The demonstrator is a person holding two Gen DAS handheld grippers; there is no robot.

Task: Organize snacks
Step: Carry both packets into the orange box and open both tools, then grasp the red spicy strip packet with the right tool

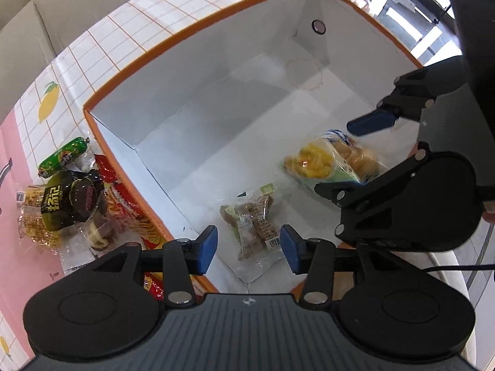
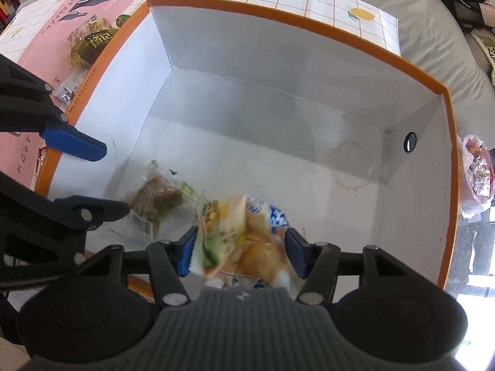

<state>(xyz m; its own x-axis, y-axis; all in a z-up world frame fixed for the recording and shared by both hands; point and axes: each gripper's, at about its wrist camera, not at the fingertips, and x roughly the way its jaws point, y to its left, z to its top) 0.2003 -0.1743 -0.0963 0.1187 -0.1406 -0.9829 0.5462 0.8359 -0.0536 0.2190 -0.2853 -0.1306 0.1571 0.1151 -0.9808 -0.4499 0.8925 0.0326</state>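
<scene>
A big white box with an orange rim [image 1: 198, 40] [image 2: 303, 20] stands on the table. Inside it lies a clear pack of brown biscuits [image 1: 252, 221] [image 2: 156, 199]. My left gripper [image 1: 249, 249] is open and empty, just above that pack near the box's near corner. My right gripper [image 2: 241, 253] holds two snack bags [image 2: 244, 238] between its pads over the box floor: a yellow-green one and a blue-white one of golden puffs; they also show in the left wrist view [image 1: 331, 162].
Outside the box's left wall lies a pile of snacks: a green sausage [image 1: 63, 156], a dark packet with yellow print [image 1: 57, 205] [image 2: 92, 44], a red packet [image 1: 123, 198]. A red bag [image 2: 478, 176] lies beyond the right wall. The tablecloth [image 1: 102, 43] has a lemon print.
</scene>
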